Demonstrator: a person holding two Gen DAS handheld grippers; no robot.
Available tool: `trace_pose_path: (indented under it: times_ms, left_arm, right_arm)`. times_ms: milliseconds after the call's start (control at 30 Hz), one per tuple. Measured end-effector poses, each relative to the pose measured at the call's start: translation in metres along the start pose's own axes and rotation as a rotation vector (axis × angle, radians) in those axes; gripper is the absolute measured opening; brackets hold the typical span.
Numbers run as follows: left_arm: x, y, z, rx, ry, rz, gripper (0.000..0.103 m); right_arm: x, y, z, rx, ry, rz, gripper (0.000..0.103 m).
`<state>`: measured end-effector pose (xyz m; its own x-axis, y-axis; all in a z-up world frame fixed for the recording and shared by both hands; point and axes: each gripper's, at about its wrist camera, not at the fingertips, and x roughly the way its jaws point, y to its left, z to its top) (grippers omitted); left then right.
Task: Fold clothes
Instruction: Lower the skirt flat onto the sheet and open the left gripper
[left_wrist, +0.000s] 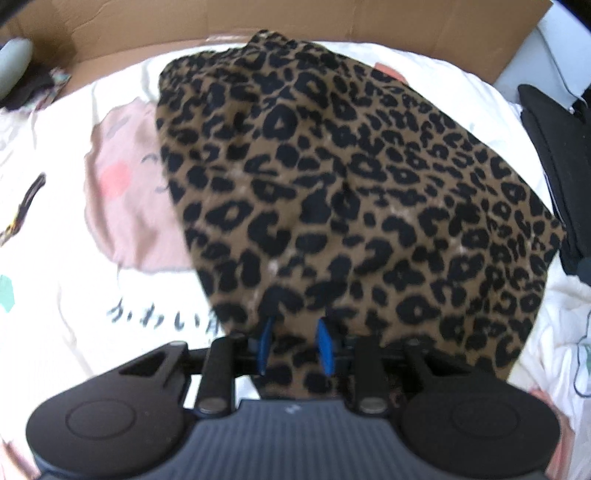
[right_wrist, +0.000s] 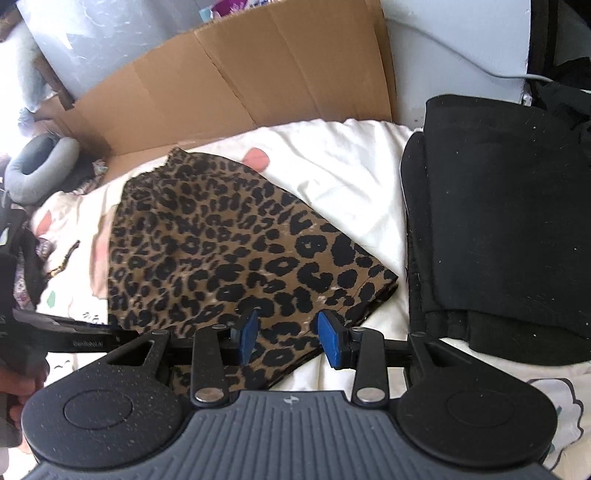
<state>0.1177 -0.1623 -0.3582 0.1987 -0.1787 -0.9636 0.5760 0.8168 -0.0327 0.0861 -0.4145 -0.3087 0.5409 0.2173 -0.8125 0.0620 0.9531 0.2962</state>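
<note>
Right gripper (right_wrist: 288, 338) fingers apart, seemingly just above leopard-print garment (right_wrist: 221, 251) beside black clothes (right_wrist: 498, 229).

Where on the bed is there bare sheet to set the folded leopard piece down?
Best bare strip of white sheet: between the leopard-print garment and the black folded stack, running up to the cardboard. A smaller patch lies left of the garment, over the printed lettering. Crowded: far left, by the grey neck pillow and loose clothes.
</note>
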Motion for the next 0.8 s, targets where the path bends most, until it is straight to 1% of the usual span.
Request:
trace_pose_path:
  times_ms: [133,233,333,433,500,567,633,733,800]
  left_arm:
    - [-0.015,0.002,-0.012,-0.016,0.003,0.006,0.030]
    - [-0.029,0.009,-0.023,-0.048,0.002,0.010,0.030]
    - [-0.044,0.020,-0.035,-0.089,0.010,0.021,0.031]
    - [-0.063,0.026,-0.046,-0.104,0.008,0.040,0.031]
    - [-0.073,0.030,-0.052,-0.105,0.001,0.054,0.034]
    - [-0.083,0.038,-0.061,-0.109,-0.011,0.067,0.042]
    - [-0.082,0.045,-0.068,-0.112,-0.009,0.073,0.043]
    - [-0.074,0.053,-0.081,-0.127,0.003,0.078,0.042]
    - [-0.069,0.059,-0.091,-0.157,0.012,0.057,0.042]
  right_arm:
    - [-0.016,0.005,0.000,-0.003,-0.019,0.023,0.043]
    - [-0.024,0.009,-0.002,-0.008,-0.031,0.044,0.044]
    - [-0.028,0.011,-0.008,-0.017,-0.042,0.085,0.044]
    - [-0.025,0.013,-0.019,-0.026,-0.032,0.133,0.044]
    - [-0.022,0.014,-0.024,-0.028,-0.023,0.153,0.044]
    - [-0.020,0.014,-0.028,-0.022,-0.015,0.170,0.044]
    - [-0.023,0.016,-0.030,-0.016,-0.024,0.187,0.044]
    - [-0.019,0.022,-0.031,-0.049,-0.001,0.193,0.044]
    - [-0.016,0.026,-0.032,-0.071,0.014,0.196,0.044]
